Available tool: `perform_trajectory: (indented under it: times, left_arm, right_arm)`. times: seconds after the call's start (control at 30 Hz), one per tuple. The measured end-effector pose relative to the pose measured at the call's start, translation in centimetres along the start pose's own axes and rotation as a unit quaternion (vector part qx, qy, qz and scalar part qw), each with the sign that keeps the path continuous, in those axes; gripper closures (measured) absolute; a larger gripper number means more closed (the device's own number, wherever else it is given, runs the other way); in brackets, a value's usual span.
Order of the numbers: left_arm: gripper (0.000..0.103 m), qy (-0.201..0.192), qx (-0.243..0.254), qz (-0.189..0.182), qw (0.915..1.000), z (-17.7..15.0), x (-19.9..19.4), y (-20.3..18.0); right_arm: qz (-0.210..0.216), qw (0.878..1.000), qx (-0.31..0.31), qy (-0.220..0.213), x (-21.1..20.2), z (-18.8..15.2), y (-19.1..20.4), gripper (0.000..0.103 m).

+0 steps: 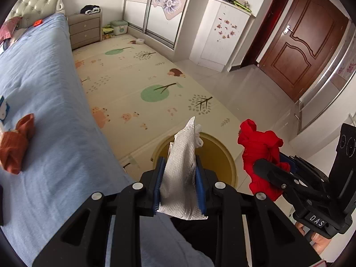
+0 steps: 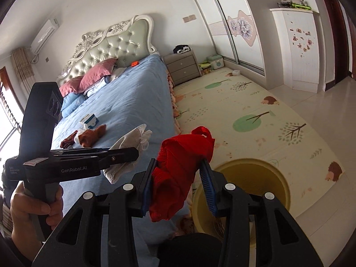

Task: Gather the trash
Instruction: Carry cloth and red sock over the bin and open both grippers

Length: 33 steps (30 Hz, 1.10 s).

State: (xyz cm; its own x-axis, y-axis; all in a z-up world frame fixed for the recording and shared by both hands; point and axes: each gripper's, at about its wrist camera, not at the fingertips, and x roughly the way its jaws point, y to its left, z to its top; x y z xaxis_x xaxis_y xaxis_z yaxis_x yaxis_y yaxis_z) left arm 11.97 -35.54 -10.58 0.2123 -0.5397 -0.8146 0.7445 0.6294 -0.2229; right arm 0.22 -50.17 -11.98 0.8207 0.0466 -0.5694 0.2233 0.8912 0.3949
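Note:
My left gripper (image 1: 179, 162) is shut on a crumpled white paper towel (image 1: 181, 173), held above the rim of a round yellow bin (image 1: 222, 153) on the floor beside the bed. My right gripper (image 2: 180, 166) is shut on a crumpled red wad (image 2: 180, 169), just left of the same yellow bin (image 2: 251, 178). In the left wrist view the red wad (image 1: 260, 153) and right gripper (image 1: 274, 166) hang to the right of the bin. The right wrist view shows the left gripper (image 2: 124, 153) with the white towel (image 2: 131, 142) over the bed edge. Brown crumpled scraps (image 2: 89, 136) lie on the bed.
A blue-sheeted bed (image 1: 44, 89) fills the left, with pillows (image 2: 98, 73) and a small blue-white box (image 2: 90, 120) on it. A patterned play mat (image 1: 142, 84) covers the floor. A grey nightstand (image 1: 84, 31), a white cabinet (image 1: 222, 33) and a brown door (image 1: 304, 44) stand farther off.

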Motion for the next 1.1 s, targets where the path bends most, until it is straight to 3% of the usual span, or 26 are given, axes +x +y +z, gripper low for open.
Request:
perform_trajectory:
  times: [0.3, 0.57, 0.63, 0.67, 0.7, 0.73, 0.8, 0.9, 1.1]
  left_arm:
    - [0.077, 0.057, 0.013, -0.023, 0.9980, 1.2, 6.7, -3.8]
    - [0.076, 0.081, 0.008, -0.025, 0.9964, 2.4, 9.7, -4.5]
    - [0.071, 0.085, 0.004, -0.030, 0.9960, 2.5, 10.3, -4.6]
    - [0.061, 0.084, 0.004, -0.027, 0.9961, 2.5, 10.3, -4.4]
    - [0.047, 0.083, 0.006, -0.020, 0.9963, 2.5, 10.4, -4.4]
    - [0.039, 0.080, 0.011, -0.006, 0.9967, 2.5, 10.5, -4.5]
    - [0.019, 0.076, 0.021, 0.023, 0.9966, 2.2, 10.5, -4.7]
    - [0.012, 0.082, 0.015, 0.017, 0.9963, 2.1, 10.4, -4.4]
    - [0.010, 0.060, 0.028, 0.029, 0.9974, 1.7, 8.6, -4.3]
  right_arm:
    - [-0.029, 0.999, 0.040, 0.020, -0.2, -1.8, -5.9, 0.064]
    - [-0.029, 0.998, 0.050, 0.033, 1.0, -1.9, -7.7, 0.064]
    - [-0.032, 0.998, 0.048, 0.037, 1.4, -1.8, -7.9, 0.061]
    - [-0.037, 0.997, 0.051, 0.038, 1.6, -1.7, -8.1, 0.056]
    - [-0.039, 0.997, 0.056, 0.041, 1.7, -1.8, -8.4, 0.037]
    - [-0.043, 0.996, 0.062, 0.043, 1.8, -1.8, -8.6, 0.029]
    - [-0.057, 0.996, 0.063, 0.038, 1.5, -1.9, -8.9, 0.027]
    - [-0.063, 0.994, 0.074, 0.039, 1.3, -2.3, -9.7, 0.028]
    - [-0.067, 0.994, 0.079, 0.040, 0.7, -2.4, -9.5, 0.030]
